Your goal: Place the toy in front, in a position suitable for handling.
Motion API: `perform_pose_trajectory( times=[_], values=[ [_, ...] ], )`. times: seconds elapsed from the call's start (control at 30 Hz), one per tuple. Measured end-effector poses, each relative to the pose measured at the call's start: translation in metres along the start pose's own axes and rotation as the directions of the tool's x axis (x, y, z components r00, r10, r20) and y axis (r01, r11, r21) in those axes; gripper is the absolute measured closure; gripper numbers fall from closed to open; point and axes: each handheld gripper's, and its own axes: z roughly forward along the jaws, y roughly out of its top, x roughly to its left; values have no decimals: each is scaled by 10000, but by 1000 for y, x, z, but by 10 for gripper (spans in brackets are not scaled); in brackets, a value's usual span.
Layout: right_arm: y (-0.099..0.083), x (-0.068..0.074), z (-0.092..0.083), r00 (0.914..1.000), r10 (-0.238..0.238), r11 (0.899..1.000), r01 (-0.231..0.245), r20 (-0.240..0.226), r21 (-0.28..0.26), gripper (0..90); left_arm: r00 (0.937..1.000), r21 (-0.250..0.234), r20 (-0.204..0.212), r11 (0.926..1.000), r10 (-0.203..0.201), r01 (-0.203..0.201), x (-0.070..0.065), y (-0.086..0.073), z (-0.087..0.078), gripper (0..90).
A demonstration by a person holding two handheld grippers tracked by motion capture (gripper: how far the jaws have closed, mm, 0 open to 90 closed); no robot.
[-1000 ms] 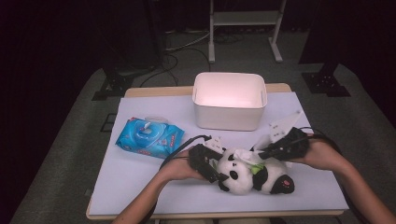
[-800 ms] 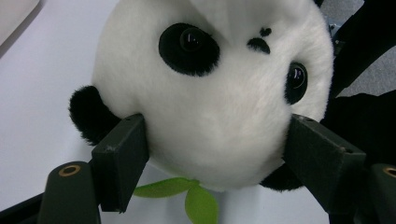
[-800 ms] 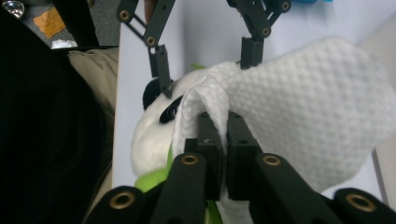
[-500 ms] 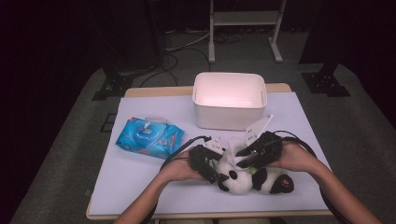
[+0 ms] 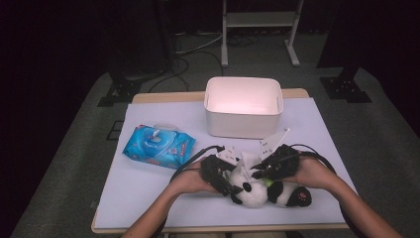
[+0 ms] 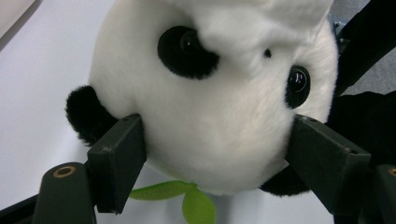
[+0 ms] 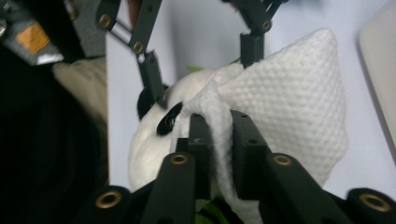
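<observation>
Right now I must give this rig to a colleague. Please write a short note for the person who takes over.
Left gripper: shut on the panda's head, holding it on the table.
Right gripper: shut on a white wipe; its jaws have just been closing. The wipe lies against the panda's face.
Wipes pack lies to the left; white bin stands behind.
Done: wipe taken out, panda steadied.
Left: probably wipe the panda; after that, unclear.

Panda toy's head [image 6: 219, 107] between tool [image 6: 215, 154] pads
</observation>
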Motion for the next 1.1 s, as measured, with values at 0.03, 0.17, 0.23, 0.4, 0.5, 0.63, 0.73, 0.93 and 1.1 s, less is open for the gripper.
perform_pose_trajectory(
  times=[0.03,0.17,0.23,0.4,0.5,0.63,0.73,0.93,1.1],
  values=[
    [-1,-1,-4,9999,-126,9999,126,-51,55,810,10000,42,-59,10000,67,-67,-1,0,-1,212],
    [-11,-4,-12,9999,-7,9999,9,-170,133,821,9999,163,-76,9998,106,-105,0,-2,-3,202],
    [-21,-6,-15,9994,239,9996,-236,-235,141,823,10000,14,14,10000,-13,13,1,-4,-2,198],
    [-36,-5,-18,9978,521,9986,-524,-419,-71,823,9998,-68,161,10000,67,-66,-2,-1,-2,194],
    [-40,-6,-20,9969,601,9979,-613,-508,-220,823,9998,14,120,9998,182,-182,-6,2,0,223],
    [-38,-5,-20,9971,436,9979,-464,-618,-452,823,9999,-17,91,9999,112,-112,-6,5,2,236],
    [-31,-4,-18,9970,299,9983,-334,-713,-482,824,9999,-9,50,9999,134,-134,-8,6,3,245],
    [-10,-1,-16,9970,-50,9965,-15,-778,-837,823,9998,59,-73,9998,209,-208,-8,7,3,246],
    [-4,14,-11,9968,-396,9983,365,-696,-455,823,9997,-118,-220,9999,-57,54,-3,1,1,247]
  ],
)
